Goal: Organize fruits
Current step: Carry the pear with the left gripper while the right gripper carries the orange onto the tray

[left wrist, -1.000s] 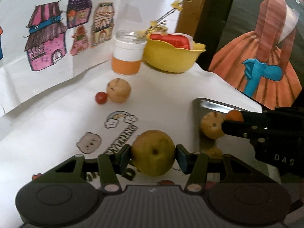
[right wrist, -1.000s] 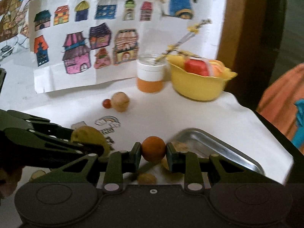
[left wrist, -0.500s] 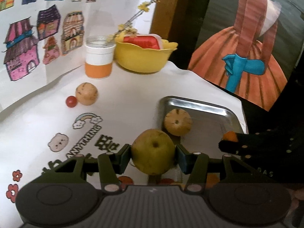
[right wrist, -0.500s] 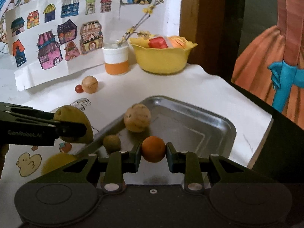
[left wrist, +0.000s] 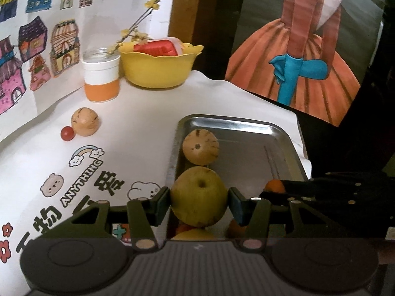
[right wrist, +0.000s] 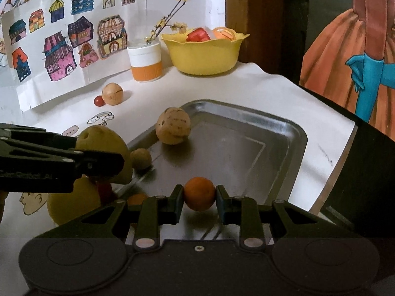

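At the far left, paper sheets with coloured house drawings (right wrist: 61, 54) hang against the wall above a white tablecloth (left wrist: 138, 113) printed with cartoons and lettering. On the cloth a small red ball (left wrist: 67, 133) lies touching a tan wooden ball (left wrist: 85, 121). Behind them stands a white and orange jar (left wrist: 101, 79) holding a twig with yellow blossoms. Just right of the jar sits a yellow bowl (left wrist: 158, 69) with a red item and other things inside.

The left gripper (left wrist: 198, 201) has its jaws partly open and pressed against both sides of a yellow-green apple (left wrist: 198, 197), which it holds over the near left edge of a metal tray (left wrist: 232, 123). In the right wrist view the same apple (right wrist: 108, 145) shows at the left, pinched between the dark fingers (right wrist: 103, 162), with another yellow fruit (right wrist: 71, 204) below it by the tray's near left corner.

Inside the tray, near its left wall, rest a large tan ridged ball (left wrist: 200, 146) and a smaller brown ball (right wrist: 140, 159).

The right gripper (right wrist: 199, 198) has its jaws almost closed, clamped on a small orange (right wrist: 199, 193), which is over the near part of the tray floor. A second orange fruit (right wrist: 137, 198) peeks out just left of that gripper.

At the far right, beyond the table edge, hangs a painting of a figure in an orange dress (left wrist: 296, 56).
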Demonstrator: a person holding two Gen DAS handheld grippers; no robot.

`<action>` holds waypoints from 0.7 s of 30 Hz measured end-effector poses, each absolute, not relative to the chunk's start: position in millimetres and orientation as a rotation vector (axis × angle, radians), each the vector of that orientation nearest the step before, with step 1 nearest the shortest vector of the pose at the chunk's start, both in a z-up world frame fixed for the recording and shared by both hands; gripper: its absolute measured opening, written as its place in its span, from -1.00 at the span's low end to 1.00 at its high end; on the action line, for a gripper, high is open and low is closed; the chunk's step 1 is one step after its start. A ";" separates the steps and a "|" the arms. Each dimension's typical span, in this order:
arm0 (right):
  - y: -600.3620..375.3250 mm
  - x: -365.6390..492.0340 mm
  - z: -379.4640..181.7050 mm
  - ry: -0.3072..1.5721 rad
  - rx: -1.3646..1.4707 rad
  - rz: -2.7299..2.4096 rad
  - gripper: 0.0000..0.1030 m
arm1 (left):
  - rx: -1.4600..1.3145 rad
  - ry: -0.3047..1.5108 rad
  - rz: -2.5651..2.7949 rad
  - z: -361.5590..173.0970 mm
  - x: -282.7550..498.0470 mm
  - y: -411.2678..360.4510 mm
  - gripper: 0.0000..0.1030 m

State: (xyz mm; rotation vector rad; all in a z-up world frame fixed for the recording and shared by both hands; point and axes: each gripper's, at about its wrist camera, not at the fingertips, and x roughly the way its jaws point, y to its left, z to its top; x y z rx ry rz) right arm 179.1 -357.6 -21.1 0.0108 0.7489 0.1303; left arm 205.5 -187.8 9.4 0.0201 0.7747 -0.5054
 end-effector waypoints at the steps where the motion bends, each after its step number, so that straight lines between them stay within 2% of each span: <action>1: -358.0 178.6 -22.3 0.752 0.014 0.130 -0.42 | 0.023 0.775 -0.510 9.1 204.5 -189.4 0.08; 17: -357.7 174.0 -29.4 0.768 0.033 0.130 -0.41 | 0.058 0.772 -0.529 5.0 195.1 -199.7 0.08; 21: -355.9 173.2 -28.5 0.767 0.039 0.133 -0.32 | 0.055 0.774 -0.529 5.1 195.4 -199.7 0.09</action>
